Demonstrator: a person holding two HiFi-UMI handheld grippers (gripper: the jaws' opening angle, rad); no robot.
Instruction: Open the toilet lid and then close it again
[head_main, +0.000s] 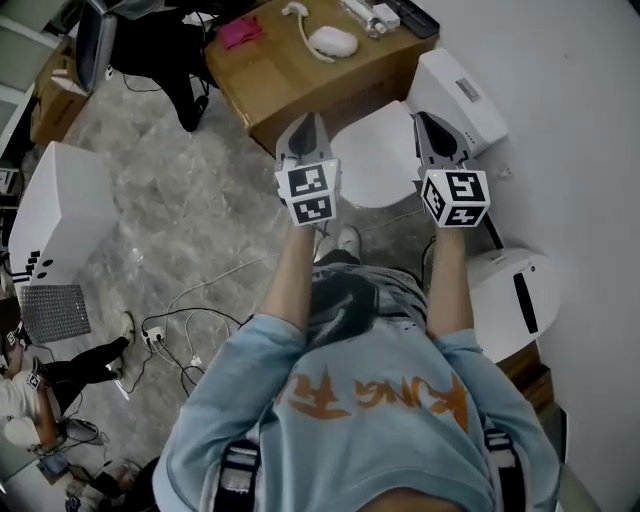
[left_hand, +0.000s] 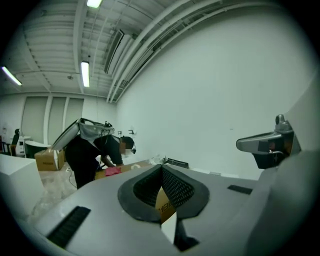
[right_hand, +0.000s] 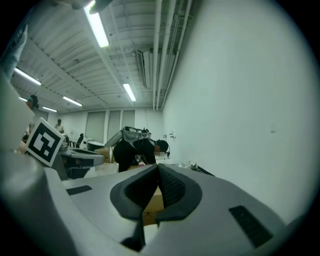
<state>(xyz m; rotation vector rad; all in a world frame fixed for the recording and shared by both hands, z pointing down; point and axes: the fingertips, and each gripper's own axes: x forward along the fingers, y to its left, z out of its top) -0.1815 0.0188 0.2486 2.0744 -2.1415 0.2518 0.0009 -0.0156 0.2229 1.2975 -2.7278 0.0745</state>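
In the head view the white toilet (head_main: 375, 165) stands against the wall, its lid (head_main: 378, 150) down and its tank (head_main: 455, 90) behind. My left gripper (head_main: 310, 124) is held out over the lid's left edge, jaws shut and empty. My right gripper (head_main: 428, 122) hovers over the lid's right side near the tank, also shut with nothing in it. In the left gripper view the left gripper (left_hand: 161, 168) has its pads together, and the right gripper (left_hand: 267, 144) shows at the right. The right gripper view shows the right gripper (right_hand: 157, 168) closed, with the left gripper (right_hand: 75, 160) beside it.
A cardboard box (head_main: 300, 65) with small items sits left of the toilet. A white bin (head_main: 515, 300) stands at my right, a white cabinet (head_main: 60, 210) at my left. Cables (head_main: 190, 300) trail over the marbled floor. A person (left_hand: 92, 150) bends over the box.
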